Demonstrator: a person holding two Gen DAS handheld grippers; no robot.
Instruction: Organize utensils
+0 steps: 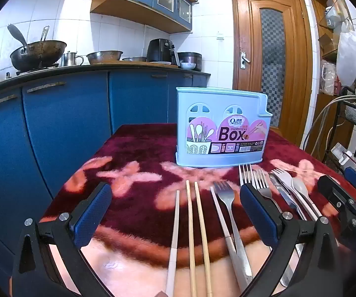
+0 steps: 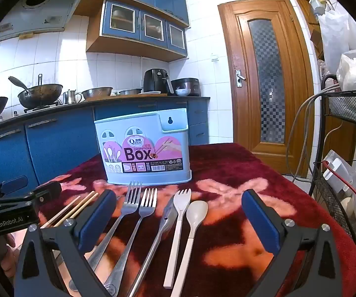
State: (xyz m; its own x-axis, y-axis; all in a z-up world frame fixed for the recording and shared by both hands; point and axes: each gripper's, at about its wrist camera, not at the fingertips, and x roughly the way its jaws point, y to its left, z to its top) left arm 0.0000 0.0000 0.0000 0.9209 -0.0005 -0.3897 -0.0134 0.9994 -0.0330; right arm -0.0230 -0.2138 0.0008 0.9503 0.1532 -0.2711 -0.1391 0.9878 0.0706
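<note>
Left gripper (image 1: 175, 208): nearest the lens, fingers (image 1: 92, 212) spread wide, gripping nothing, low over the chopsticks
Right gripper (image 2: 178, 217): fingers (image 2: 259, 220) wide apart, nothing held, above forks and spoon
Worktop (image 2: 264, 173): dark red cloth with pink flowers
Box (image 1: 221, 127): light blue chopsticks holder, upright at the back of the worktop, behind the utensil row
Forks (image 2: 138, 203): two metal, side by side, tines toward box
White fork (image 2: 181, 203), spoon (image 2: 197, 212): right of them
Chopsticks (image 1: 195, 212): wooden pair, left end of the row
</note>
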